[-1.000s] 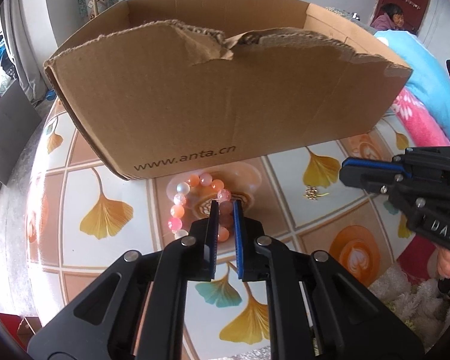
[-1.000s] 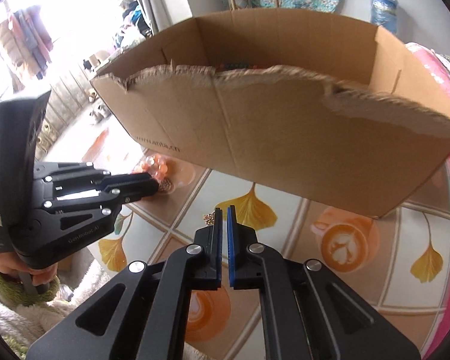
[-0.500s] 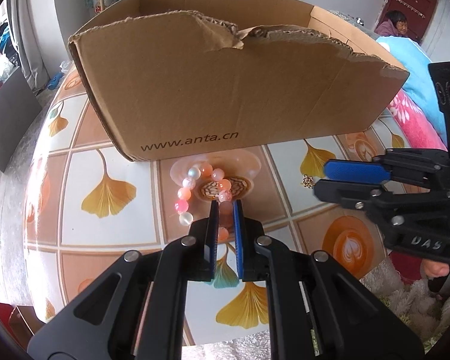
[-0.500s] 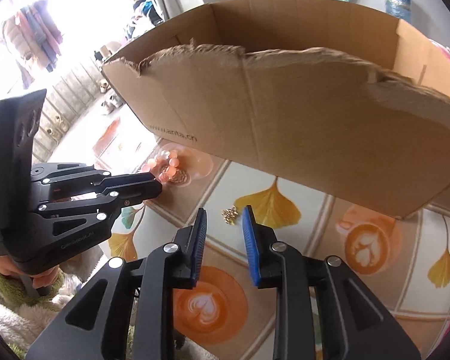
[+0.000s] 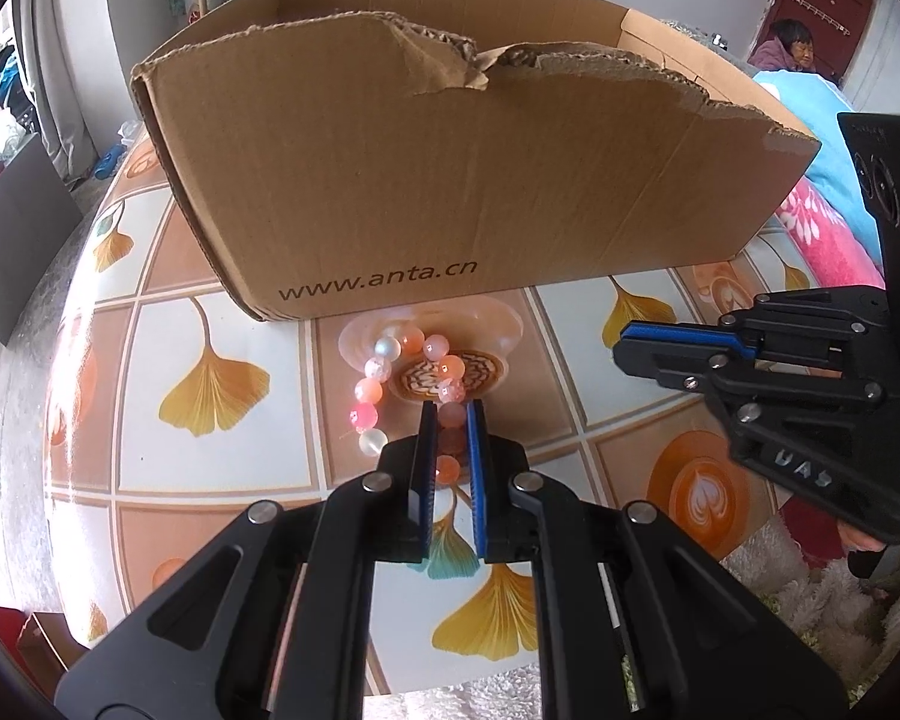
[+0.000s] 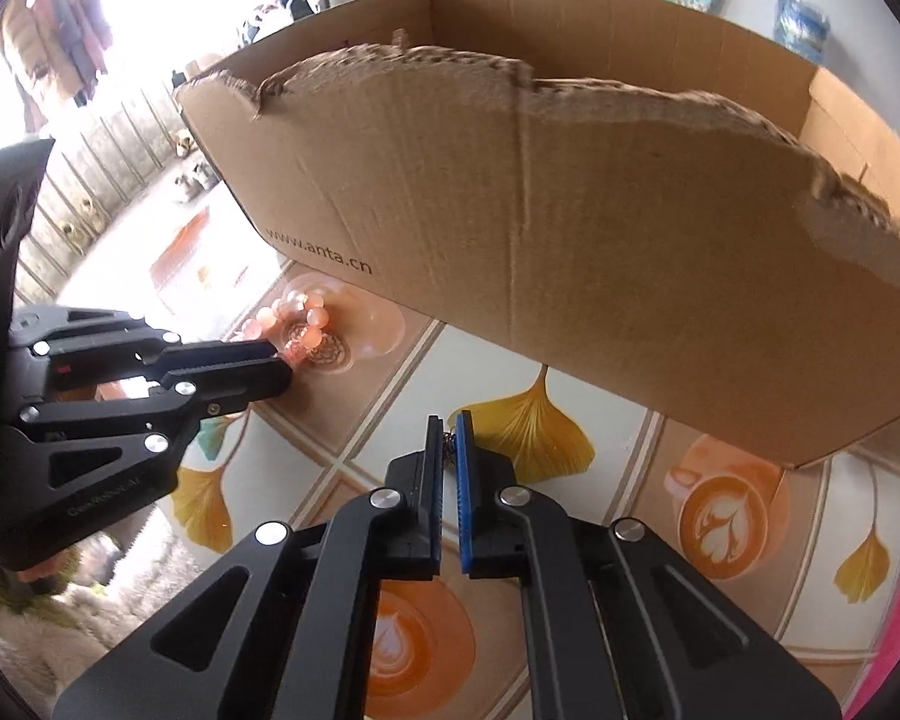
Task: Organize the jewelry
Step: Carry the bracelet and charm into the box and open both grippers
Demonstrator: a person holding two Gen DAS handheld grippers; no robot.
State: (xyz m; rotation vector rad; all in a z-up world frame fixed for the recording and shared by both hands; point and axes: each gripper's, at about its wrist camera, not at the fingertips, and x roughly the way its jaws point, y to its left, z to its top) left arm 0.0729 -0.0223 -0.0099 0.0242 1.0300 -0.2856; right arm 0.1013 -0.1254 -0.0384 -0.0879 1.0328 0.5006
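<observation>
A bracelet of pink, orange and white beads [image 5: 384, 390] lies on the tablecloth in front of the cardboard box [image 5: 450, 180]. My left gripper [image 5: 450, 414] is shut on the near beads of the bracelet. It also shows in the right wrist view [image 6: 270, 363], with the bracelet [image 6: 297, 318] at its tips. My right gripper [image 6: 448, 426] is shut on a small gold trinket [image 6: 449, 447] between its pads, low over the table. In the left wrist view the right gripper [image 5: 624, 345] comes in from the right.
The open box, printed www.anta.cn [image 6: 570, 240], has a torn front rim and fills the far side of the table. The tablecloth [image 5: 228, 372] has ginkgo leaves and coffee cups. A pink and blue blanket [image 5: 822, 216] lies at right. A person [image 5: 789, 51] sits far back.
My right gripper opened half a second ago and has now closed on the gold trinket. My left gripper stayed shut on the bracelet and drew back slightly from the box.
</observation>
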